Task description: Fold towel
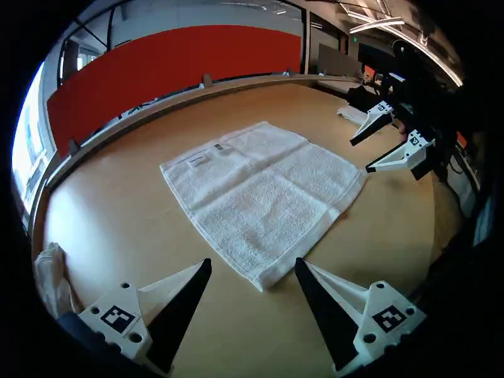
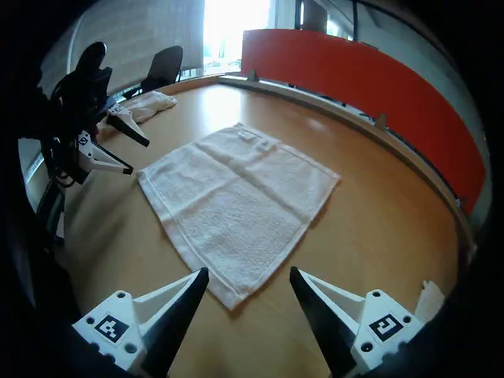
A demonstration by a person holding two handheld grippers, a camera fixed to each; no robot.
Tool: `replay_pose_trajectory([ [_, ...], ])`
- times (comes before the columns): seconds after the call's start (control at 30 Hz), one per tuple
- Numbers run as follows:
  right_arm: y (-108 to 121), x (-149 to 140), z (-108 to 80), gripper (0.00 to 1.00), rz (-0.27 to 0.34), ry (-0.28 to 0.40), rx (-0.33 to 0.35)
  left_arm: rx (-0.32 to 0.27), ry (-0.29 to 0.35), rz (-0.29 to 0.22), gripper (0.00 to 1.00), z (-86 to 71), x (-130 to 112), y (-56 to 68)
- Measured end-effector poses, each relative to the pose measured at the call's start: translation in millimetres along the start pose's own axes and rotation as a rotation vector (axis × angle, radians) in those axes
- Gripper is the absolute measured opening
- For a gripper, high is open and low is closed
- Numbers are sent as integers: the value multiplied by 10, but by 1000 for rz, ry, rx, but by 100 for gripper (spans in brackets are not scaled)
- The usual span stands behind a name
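Observation:
A white towel lies flat and spread out on the wooden table, with a small label near one edge. In the left gripper view, my left gripper is open, low over the table, and the towel's near corner lies between its fingertips. My right gripper shows far off at the towel's right corner, also open. In the right gripper view, my right gripper is open over another towel corner. The left gripper hovers open at the towel's left corner, held by a person in dark sleeves.
A red partition runs along the table's far edge. Crumpled white cloths lie on the table. Dark office chairs stand beyond the table.

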State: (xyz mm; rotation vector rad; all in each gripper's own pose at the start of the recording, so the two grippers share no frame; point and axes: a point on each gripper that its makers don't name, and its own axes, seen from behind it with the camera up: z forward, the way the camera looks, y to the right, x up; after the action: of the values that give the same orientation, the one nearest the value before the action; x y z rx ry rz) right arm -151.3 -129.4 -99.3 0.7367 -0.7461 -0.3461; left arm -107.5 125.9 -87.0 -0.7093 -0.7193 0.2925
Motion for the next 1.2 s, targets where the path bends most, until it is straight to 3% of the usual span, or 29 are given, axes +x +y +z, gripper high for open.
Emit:
replay_pose_trajectory([
  [0.37,-28,-166,61,100,-26,-41,12,-19,-45,14,98,105,-177,67],
  [1.2,-20,-261,112,100,-36,-63,35,-34,-94,26,98,196,-277,149],
])
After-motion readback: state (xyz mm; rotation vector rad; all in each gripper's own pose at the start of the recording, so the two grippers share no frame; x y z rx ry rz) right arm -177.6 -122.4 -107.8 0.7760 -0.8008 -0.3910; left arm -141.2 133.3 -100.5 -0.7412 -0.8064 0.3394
